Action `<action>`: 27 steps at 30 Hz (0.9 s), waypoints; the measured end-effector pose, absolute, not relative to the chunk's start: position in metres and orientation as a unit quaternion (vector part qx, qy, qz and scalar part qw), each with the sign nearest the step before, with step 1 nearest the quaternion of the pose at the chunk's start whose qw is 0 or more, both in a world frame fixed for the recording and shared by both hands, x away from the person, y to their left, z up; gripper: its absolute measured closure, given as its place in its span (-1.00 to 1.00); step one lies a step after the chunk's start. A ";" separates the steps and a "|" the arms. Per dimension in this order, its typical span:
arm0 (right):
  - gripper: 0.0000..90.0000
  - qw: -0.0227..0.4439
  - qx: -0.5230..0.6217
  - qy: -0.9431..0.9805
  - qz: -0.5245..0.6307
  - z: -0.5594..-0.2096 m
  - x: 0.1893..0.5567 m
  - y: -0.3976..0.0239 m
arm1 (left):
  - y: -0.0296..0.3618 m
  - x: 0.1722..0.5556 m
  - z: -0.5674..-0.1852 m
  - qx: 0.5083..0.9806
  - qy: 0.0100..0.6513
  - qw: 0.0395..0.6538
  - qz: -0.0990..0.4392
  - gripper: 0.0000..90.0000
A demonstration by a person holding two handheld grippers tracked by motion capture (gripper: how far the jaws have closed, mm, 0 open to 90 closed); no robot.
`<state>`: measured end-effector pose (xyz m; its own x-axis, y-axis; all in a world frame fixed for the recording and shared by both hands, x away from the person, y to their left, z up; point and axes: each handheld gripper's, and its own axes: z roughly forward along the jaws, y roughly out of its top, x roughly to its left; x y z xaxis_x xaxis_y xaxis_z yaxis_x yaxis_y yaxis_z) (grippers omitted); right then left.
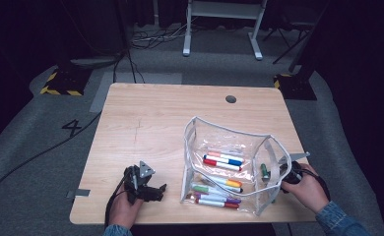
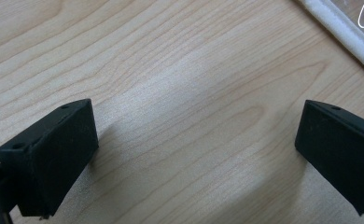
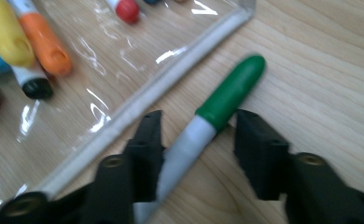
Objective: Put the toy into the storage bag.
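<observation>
1. The green marker (image 3: 208,122) lies flat on the counter (image 1: 150,118), just beside the outer edge of the clear pouch (image 1: 229,142), on the person's right side. In the high view it appears through the pouch's end wall (image 1: 265,172).
2. Its long axis runs roughly parallel to the pouch's white piped edge (image 3: 143,103). The green cap points away from the right hand-held gripper (image 3: 196,140); the white barrel runs back between the jaws.
3. The right hand-held gripper straddles the barrel at a narrowed opening. The left jaw appears to touch the barrel and the right jaw stands apart from it; motion blur prevents a firm reading, so the grip is probably not yet complete.
4. Approach from the tail end keeps the jaws clear of the pouch wall and grips across the barrel.
5. The left hand-held gripper (image 1: 148,189) rests low over bare counter, jaws wide, holding nothing. It sits near the pouch's left side, probably placed to steady or open the pouch.
6. The other markers (image 1: 219,189) lie inside the pouch.
</observation>
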<state>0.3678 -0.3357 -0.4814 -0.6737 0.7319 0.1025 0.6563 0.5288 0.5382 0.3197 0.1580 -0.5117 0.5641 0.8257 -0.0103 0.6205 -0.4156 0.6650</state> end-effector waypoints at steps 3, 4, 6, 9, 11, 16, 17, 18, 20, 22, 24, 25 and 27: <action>0.69 0.075 0.404 0.875 0.257 -0.479 0.367 -0.341 | 0.158 0.320 -0.512 0.826 0.438 0.317 0.161 -1.00; 0.70 0.074 0.410 0.873 0.255 -0.479 0.367 -0.342 | 0.158 0.320 -0.512 0.825 0.438 0.318 0.161 -1.00; 0.71 0.069 0.419 0.869 0.255 -0.479 0.366 -0.345 | 0.158 0.320 -0.512 0.826 0.438 0.317 0.161 -1.00; 0.71 0.061 0.422 0.868 0.257 -0.478 0.367 -0.348 | 0.158 0.320 -0.512 0.826 0.438 0.317 0.161 -1.00; 0.71 0.052 0.425 0.864 0.265 -0.475 0.367 -0.352 | 0.158 0.320 -0.512 0.826 0.438 0.317 0.161 -1.00; 0.71 0.048 0.432 0.854 0.284 -0.454 0.368 -0.359 | 0.158 0.320 -0.512 0.826 0.438 0.317 0.161 -1.00; 0.71 0.049 0.432 0.853 0.290 -0.447 0.369 -0.361 | 0.158 0.320 -0.512 0.826 0.438 0.317 0.162 -1.00; 0.71 0.049 0.431 0.852 0.294 -0.442 0.369 -0.363 | 0.158 0.320 -0.512 0.826 0.438 0.317 0.162 -1.00; 0.71 0.047 0.432 0.849 0.302 -0.432 0.370 -0.366 | 0.158 0.320 -0.512 0.826 0.438 0.317 0.161 -1.00; 0.71 0.045 0.431 0.848 0.305 -0.422 0.370 -0.367 | 0.158 0.320 -0.512 0.826 0.438 0.317 0.162 -1.00; 0.71 0.045 0.428 0.848 0.308 -0.412 0.371 -0.368 | 0.158 0.320 -0.512 0.826 0.438 0.317 0.162 -1.00; 0.71 0.044 0.428 0.849 0.308 -0.407 0.371 -0.368 | 0.158 0.320 -0.512 0.825 0.438 0.317 0.161 -1.00; 0.71 0.047 0.425 0.848 0.314 -0.389 0.371 -0.370 | 0.158 0.320 -0.512 0.826 0.438 0.317 0.162 -1.00</action>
